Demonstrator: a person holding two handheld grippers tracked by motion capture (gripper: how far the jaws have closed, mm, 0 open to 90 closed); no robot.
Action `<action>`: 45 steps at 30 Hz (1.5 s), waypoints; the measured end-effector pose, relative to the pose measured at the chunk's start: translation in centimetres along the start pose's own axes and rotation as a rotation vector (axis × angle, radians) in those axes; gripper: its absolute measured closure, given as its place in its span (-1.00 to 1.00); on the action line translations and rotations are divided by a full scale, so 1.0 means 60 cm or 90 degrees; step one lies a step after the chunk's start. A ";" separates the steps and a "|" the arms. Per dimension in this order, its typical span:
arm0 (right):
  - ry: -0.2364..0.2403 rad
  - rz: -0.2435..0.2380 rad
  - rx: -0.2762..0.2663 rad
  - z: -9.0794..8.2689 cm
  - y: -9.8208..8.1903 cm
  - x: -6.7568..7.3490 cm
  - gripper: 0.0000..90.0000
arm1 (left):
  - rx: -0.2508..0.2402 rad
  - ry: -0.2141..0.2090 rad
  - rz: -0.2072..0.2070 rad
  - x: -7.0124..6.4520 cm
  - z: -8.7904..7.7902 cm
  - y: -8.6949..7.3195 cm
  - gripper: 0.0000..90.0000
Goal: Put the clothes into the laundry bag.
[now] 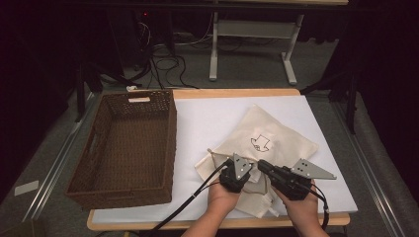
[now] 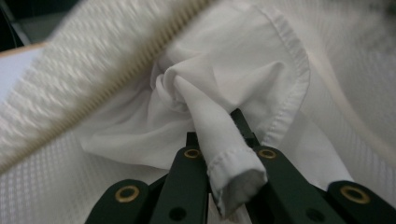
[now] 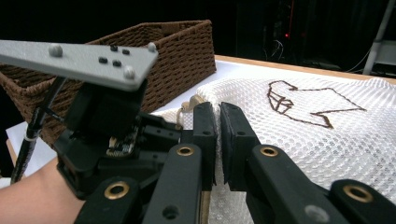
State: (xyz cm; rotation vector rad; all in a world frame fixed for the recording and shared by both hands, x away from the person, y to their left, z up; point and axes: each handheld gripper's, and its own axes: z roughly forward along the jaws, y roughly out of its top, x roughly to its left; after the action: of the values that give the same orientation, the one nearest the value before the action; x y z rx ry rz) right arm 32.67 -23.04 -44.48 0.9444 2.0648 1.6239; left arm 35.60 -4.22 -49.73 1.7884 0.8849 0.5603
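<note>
Left gripper view: left tool clamped on white cloth.

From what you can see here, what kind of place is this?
Probably a lab or recording workspace, not a home: a white-topped table edged by metal rails, loose cables on the floor behind, and dark curtains around.
</note>
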 end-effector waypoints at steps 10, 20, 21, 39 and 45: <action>0.000 0.005 -0.004 -0.004 -0.001 -0.001 0.91 | -0.041 0.018 0.016 0.000 0.023 -0.003 0.95; 0.002 0.005 -0.002 -0.005 -0.003 -0.004 0.91 | -0.031 0.006 0.016 -0.005 0.020 -0.007 0.83; -0.001 0.005 -0.001 -0.005 -0.003 -0.003 0.91 | -0.032 0.003 0.016 -0.005 0.019 -0.008 0.79; 0.000 0.003 0.006 -0.003 -0.005 0.000 0.91 | -0.024 -0.040 0.023 0.001 -0.070 -0.038 -0.10; 0.000 0.002 0.004 -0.004 -0.005 -0.001 0.91 | 0.047 -0.050 0.005 0.011 -0.075 -0.060 0.13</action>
State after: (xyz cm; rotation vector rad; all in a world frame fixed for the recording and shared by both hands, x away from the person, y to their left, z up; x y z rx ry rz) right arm 32.49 -23.30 -44.69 0.9507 2.0694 1.6200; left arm 31.69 -0.31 -51.44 1.8682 0.8548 0.4643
